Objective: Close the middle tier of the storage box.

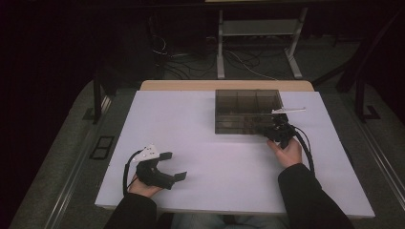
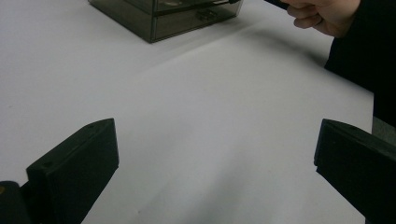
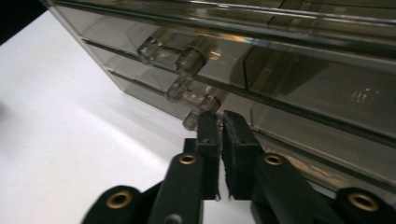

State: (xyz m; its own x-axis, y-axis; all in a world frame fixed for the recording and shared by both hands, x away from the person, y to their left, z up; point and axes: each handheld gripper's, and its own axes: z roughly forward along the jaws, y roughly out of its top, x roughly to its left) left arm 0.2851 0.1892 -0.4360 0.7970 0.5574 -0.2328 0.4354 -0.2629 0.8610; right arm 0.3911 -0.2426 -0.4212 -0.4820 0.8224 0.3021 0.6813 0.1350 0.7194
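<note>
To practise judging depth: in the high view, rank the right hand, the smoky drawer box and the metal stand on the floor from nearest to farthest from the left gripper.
1. right hand, across the table's near edge.
2. smoky drawer box, far right of the table.
3. metal stand, on the floor beyond the table.

smoky, see-through plastic drawer box [image 3: 289, 70], glossy and smooth, with clear plastic knobs [image 3: 191, 58], just ahead of the right gripper [image 3: 219, 122]. that gripper is matt black plastic with brass-coloured rivets. under the left gripper [image 2: 210, 154], also matt black, a smooth, matt white counter [image 2: 201, 107] with a pale wood far edge.
</note>
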